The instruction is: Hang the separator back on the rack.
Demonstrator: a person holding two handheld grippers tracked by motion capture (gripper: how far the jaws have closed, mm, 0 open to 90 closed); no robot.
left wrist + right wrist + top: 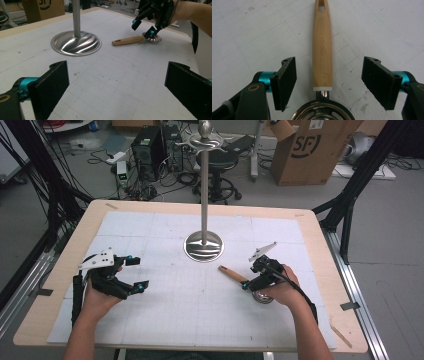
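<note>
A utensil with a light wooden handle (232,273) (322,50) and a small metal bowl (324,112) (152,38) lies flat on the white grid mat, right of centre. My right gripper (250,276) (329,62) hangs low over it, open. One jaw stands on each side of the handle near the bowl end, and neither touches the wood. The left gripper view shows the right gripper (143,28) above the bowl end. My left gripper (139,273) (117,66) is open over bare mat at the left, with nothing between its jaws.
A metal stand with a round base (203,246) (75,43) and a tall pole (204,185) rises from the middle back of the mat (170,310). A thin wooden stick (342,335) lies at the table's right front corner. Beyond the table are a cardboard box (310,150), a stool and cables.
</note>
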